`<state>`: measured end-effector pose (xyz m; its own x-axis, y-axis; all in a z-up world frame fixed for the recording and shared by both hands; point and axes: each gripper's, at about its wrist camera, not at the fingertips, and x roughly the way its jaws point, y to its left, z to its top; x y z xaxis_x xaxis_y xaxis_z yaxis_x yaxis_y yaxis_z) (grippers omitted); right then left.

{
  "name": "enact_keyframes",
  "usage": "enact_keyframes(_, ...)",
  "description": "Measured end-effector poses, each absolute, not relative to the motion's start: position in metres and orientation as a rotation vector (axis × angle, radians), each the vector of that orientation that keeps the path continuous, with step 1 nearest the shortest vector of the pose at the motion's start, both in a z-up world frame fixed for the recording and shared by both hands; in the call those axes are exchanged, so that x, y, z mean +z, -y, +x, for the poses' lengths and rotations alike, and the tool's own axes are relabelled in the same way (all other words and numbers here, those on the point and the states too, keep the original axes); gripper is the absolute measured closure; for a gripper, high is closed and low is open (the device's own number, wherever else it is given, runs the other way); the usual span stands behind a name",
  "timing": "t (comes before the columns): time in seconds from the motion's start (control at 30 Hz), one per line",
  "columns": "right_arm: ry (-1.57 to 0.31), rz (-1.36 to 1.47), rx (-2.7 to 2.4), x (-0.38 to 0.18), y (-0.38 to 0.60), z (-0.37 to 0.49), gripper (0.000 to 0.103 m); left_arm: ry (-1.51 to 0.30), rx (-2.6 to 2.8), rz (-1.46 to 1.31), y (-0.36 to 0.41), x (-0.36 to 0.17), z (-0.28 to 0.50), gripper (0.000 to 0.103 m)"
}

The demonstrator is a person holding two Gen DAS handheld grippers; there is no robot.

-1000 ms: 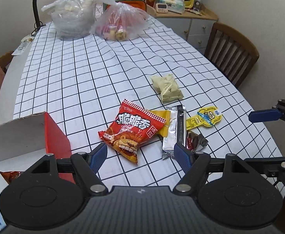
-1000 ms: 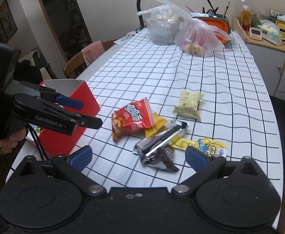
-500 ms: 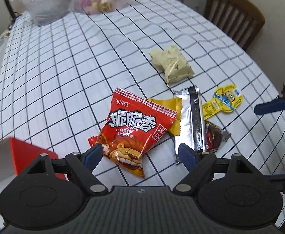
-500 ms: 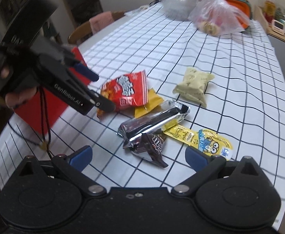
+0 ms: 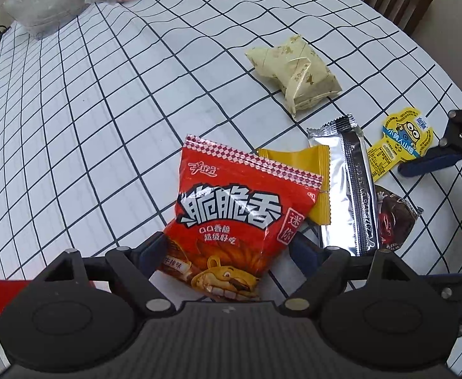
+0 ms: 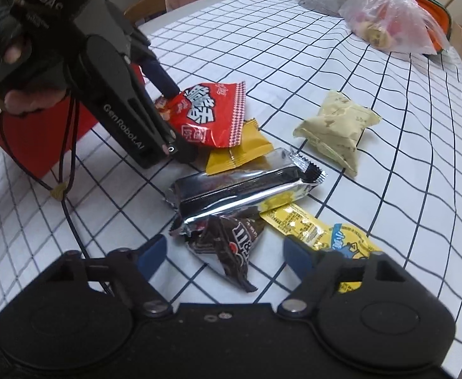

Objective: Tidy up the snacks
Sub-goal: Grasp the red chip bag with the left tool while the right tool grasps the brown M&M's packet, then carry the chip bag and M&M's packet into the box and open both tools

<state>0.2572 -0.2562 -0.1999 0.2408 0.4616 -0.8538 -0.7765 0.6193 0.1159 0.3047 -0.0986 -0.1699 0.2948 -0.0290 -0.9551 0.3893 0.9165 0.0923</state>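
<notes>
Two hand-held grippers are shown lowered over a cluster of snacks on the white tabletop (image 5: 104, 120) with a dark grid. The left gripper (image 5: 227, 246) is placed astride the lower end of the red crinkled snack bag with a cartoon lion (image 5: 234, 218); its jaws are apart, one blue pad at each side of the bag, and no squeeze on the film is seen. In the right wrist view the same straddle is confirmed, so that a sideways pinch is judged to be in preparation.

The right gripper (image 6: 224, 252) is held over the small dark-brown candy pouch (image 6: 227, 246), which lies between its jaws. These jaws have just been closing, yet a gap is left at each side, so nothing is clamped.

The pouch is partly covered by the long silver foil bar wrapper (image 6: 240, 189), which also rests on the yellow flat sachet with a cartoon figure (image 6: 335, 237). A plain yellow packet (image 6: 237, 151) is tucked under the red bag. The cream paper-wrapped pastry (image 5: 294, 69) lies apart. The red cardboard box (image 6: 35, 139), presumably the destination, stands just beside the cluster.
</notes>
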Motion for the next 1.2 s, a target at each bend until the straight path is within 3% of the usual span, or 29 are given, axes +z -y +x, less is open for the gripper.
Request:
enact_keyframes(0.2, -0.981, -0.417, 0.872, -0.203, 0.25, 0.253, 0.036, -1.239, -0.286, 0.355, 0.099, -0.175, 0.31, 0.018)
enact_keyframes(0.27, -0.98, -0.43, 0.868, -0.204, 0.248, 0.252, 0.046, -1.237, -0.281, 0.35, 0.097, -0.176, 0.312, 0.018)
enact_keyframes(0.47, -0.971, -0.421, 0.848, -0.204, 0.248, 0.249, 0.051, -1.234, -0.26, 0.284, 0.09, -0.177, 0.315, 0.018)
enact_keyframes(0.67, -0.975, -0.372, 0.823, -0.201, 0.257, 0.245, 0.067, -1.233, -0.215, 0.176, 0.081, -0.173, 0.315, 0.026)
enact_keyframes(0.87, -0.977, -0.309, 0.772, -0.197, 0.268, 0.24, 0.074, -1.218, -0.182, 0.098, 0.078, -0.166, 0.302, 0.031)
enact_keyframes(1.2, -0.977, -0.171, 0.722, -0.182, 0.295, 0.216, 0.075, -1.242, -0.184, -0.038, 0.081, -0.159, 0.267, 0.033)
